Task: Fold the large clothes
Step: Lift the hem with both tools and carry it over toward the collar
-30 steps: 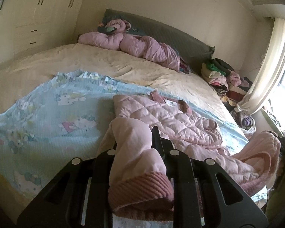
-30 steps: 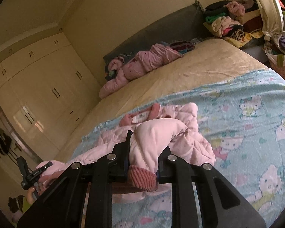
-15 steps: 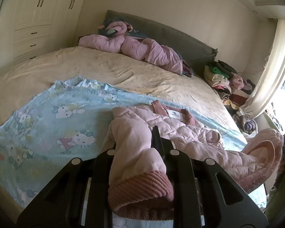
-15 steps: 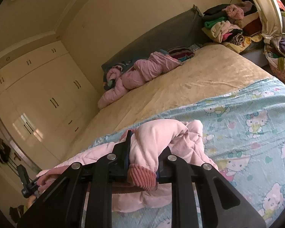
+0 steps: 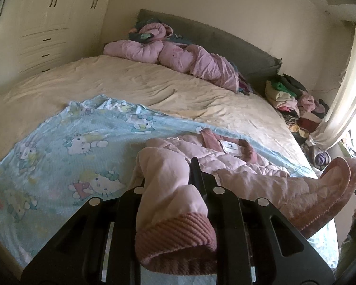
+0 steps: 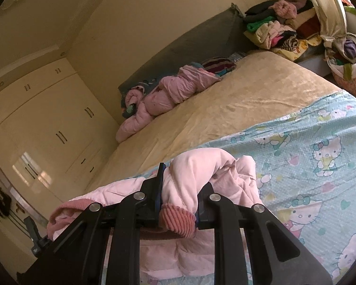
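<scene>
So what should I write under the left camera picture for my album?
Left gripper clamps the ribbed cuff of a pink quilted jacket spread across a blue cartoon-cat blanket on the bed.

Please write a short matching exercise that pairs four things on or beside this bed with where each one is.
1. jacket
2. blanket
3. snowsuit
4. clothes pile

A. by the headboard
B. beside the bed, near the curtain
C. both cuffs clamped in grippers
D. spread over the bed's near end

Pairs: 1-C, 2-D, 3-A, 4-B
</scene>
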`<state>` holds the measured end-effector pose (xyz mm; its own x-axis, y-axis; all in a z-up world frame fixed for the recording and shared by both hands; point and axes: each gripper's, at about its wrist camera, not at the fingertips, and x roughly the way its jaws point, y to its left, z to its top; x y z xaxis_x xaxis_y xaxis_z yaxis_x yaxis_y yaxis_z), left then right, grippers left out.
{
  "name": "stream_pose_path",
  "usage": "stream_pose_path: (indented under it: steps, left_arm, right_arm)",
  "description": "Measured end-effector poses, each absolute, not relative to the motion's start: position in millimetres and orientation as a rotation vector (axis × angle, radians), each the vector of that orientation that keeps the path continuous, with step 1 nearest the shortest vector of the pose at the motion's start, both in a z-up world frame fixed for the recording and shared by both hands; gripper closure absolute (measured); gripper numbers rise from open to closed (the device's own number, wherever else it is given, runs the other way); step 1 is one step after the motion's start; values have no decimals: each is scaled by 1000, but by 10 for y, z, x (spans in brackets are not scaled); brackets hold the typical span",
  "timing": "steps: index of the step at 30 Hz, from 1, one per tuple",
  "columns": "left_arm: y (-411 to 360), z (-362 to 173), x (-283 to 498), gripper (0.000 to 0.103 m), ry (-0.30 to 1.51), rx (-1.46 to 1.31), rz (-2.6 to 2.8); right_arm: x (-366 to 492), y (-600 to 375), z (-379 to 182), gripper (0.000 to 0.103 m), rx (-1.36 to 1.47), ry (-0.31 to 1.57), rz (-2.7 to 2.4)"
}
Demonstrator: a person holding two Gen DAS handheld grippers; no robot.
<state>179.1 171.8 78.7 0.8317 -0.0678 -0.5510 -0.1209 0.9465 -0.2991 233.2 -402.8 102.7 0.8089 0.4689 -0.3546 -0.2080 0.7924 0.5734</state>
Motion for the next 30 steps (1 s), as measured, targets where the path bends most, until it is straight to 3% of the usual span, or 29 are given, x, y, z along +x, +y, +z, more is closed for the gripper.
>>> stream_pose_path:
  steps: [30]
  left_arm:
    - [1641, 281, 2495, 88, 680, -260, 78]
  right_arm:
    - [3262, -3857, 426, 83, 588, 658, 212]
